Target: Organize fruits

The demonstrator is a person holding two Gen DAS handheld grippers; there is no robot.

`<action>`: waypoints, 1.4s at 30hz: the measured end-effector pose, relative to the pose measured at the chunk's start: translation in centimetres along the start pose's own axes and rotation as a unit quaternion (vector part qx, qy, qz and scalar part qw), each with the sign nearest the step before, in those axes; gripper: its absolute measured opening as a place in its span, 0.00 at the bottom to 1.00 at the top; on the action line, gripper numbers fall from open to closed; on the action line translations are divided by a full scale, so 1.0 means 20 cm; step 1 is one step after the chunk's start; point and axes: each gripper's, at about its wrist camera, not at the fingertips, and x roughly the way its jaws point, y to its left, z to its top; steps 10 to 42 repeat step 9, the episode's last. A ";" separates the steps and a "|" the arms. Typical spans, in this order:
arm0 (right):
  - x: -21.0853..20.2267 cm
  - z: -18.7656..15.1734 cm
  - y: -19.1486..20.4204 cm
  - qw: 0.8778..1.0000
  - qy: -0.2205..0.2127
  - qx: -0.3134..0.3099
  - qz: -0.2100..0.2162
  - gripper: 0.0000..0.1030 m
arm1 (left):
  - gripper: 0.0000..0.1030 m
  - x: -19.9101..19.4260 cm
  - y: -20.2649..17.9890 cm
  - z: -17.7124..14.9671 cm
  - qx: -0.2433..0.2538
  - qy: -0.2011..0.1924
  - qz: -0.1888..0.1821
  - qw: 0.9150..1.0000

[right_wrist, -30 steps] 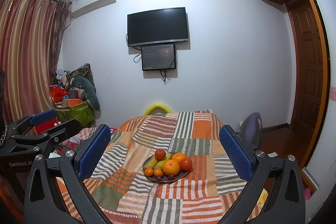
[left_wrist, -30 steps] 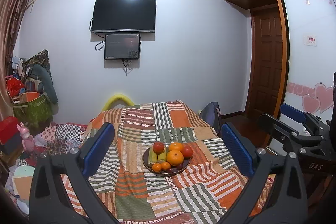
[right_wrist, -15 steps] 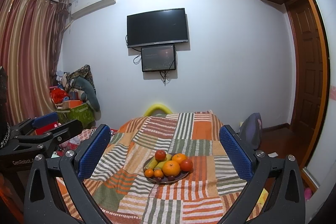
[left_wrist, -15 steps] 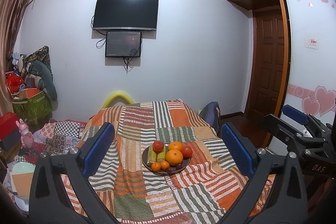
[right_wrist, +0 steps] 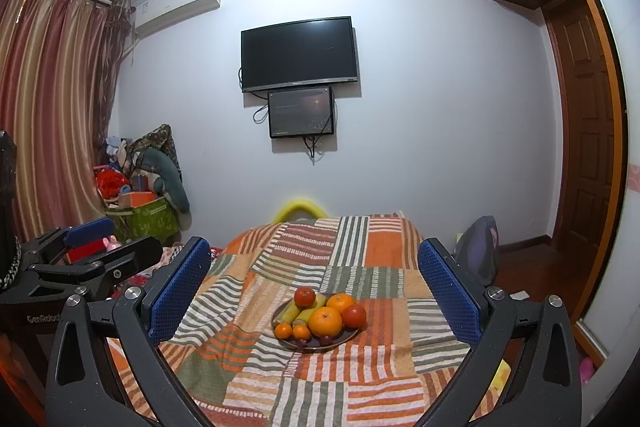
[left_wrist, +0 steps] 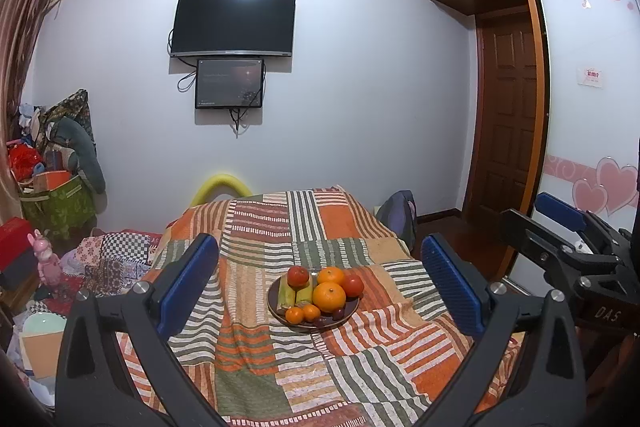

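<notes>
A dark plate (left_wrist: 275, 307) heaped with fruit sits on a patchwork striped cloth (left_wrist: 256, 355) draped over a table, with both hand-held grippers held back from it and nothing between their fingers. The left gripper (left_wrist: 319, 281) and the right gripper (right_wrist: 314, 283) each stand wide apart, the plate framed in the gap. On the plate, a big orange (left_wrist: 329, 297) fills the centre, a second orange (left_wrist: 330, 275) sits at 12 o'clock, a tomato (left_wrist: 298, 275) at 11 o'clock, another red fruit (left_wrist: 352, 285) at 2 o'clock, 2 cut yellow-green pieces (left_wrist: 297, 294) at 9 o'clock, and 2 small tangerines (left_wrist: 303, 313) with dark grapes (left_wrist: 338, 314) along the 6 o'clock rim. All the fruit seen lies on the plate, which fits both a pile awaiting sorting and one already gathered. The risks are plain: the round fruit is stacked and touching, so a nudge to 1 piece may send others rolling over the rim; the cloth is loose and creased, so a catching finger may drag the plate; and a hard squeeze could likely bruise the tomato or burst a grape.
</notes>
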 end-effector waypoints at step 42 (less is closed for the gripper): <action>0.01 0.00 -0.01 1.000 0.001 0.004 0.000 1.00 | 1.00 0.00 -0.01 0.00 -0.001 0.004 -0.003 1.000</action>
